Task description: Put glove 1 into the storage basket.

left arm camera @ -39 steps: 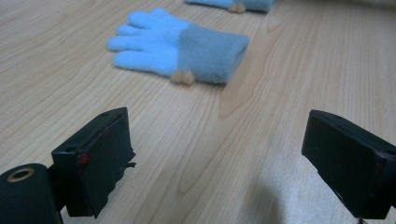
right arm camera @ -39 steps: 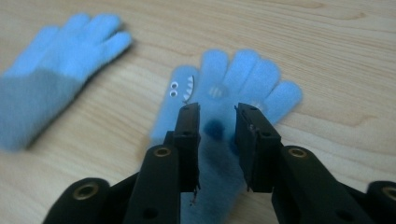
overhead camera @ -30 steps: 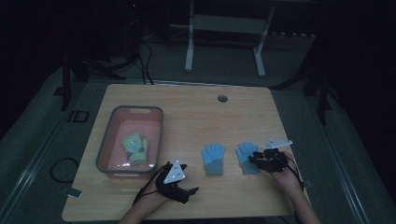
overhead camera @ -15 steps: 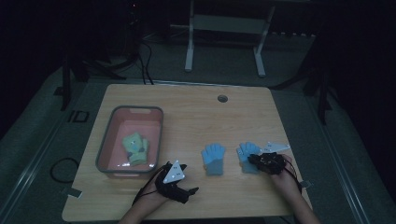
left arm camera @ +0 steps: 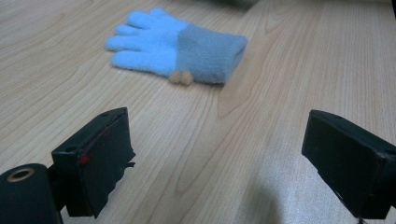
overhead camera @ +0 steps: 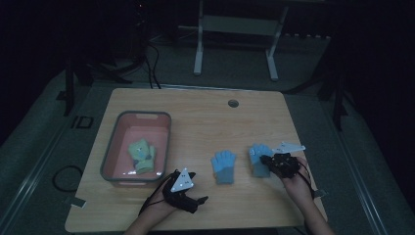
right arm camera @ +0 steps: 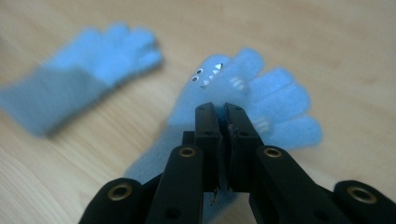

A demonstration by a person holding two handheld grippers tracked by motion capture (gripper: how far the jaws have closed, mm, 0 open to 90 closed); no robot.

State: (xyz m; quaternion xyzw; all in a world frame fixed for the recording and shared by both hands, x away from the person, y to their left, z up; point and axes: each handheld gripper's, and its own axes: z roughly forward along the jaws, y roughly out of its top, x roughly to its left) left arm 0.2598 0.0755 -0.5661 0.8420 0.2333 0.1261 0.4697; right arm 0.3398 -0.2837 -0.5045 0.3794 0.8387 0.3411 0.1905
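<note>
Right claw [right arm camera: 223,116] now farther left, clamped on shark-faced glove [right arm camera: 261,98], cuff hidden; left claw [left arm camera: 224,154] agape.

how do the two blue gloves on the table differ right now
The left glove lies free on the table, apart from both grippers; the right glove is pinched in the right gripper, whose jaws are closed on it. The right glove shows a small face with eyes and teeth; the left glove shows a plain side with a grey cuff and two small tan beads. The open left gripper holds nothing. Both gloves are light blue knit.
</note>
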